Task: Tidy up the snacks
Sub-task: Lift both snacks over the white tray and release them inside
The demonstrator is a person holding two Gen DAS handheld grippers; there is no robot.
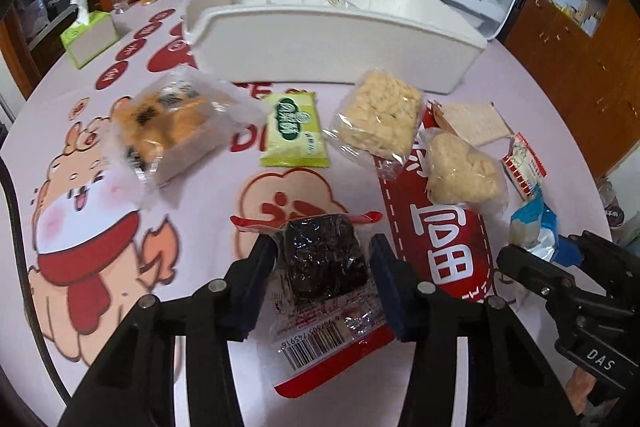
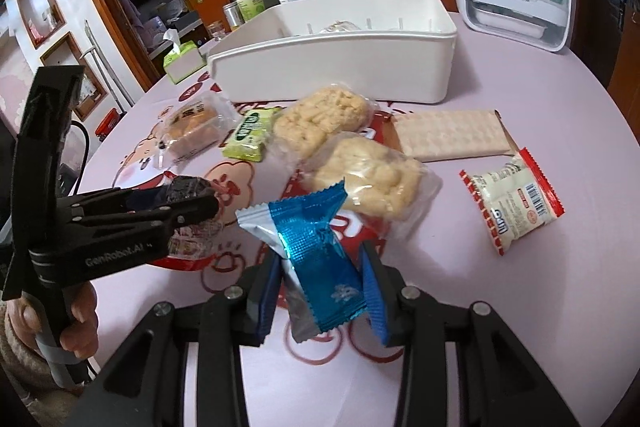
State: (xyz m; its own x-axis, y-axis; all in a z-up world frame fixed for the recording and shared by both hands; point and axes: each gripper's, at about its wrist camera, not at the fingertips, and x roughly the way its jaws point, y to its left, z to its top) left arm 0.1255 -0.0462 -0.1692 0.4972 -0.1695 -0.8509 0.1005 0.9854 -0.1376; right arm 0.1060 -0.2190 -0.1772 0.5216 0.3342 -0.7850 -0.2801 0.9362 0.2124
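My left gripper (image 1: 324, 259) pinches the dark snack (image 1: 326, 261), my right gripper (image 2: 322, 275) the blue packet (image 2: 316, 251); slippery wrappers could slide free before the white bin (image 2: 332, 67).

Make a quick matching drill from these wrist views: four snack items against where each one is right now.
Items:
1. dark snack pack
2. blue foil packet
3. green sachet
4. white bin

Places:
A. back of the table, behind the loose snacks
B. in the right claw
C. flat on the table between two clear-wrapped snacks
D. in the left claw

Pairs: 1-D, 2-B, 3-C, 4-A
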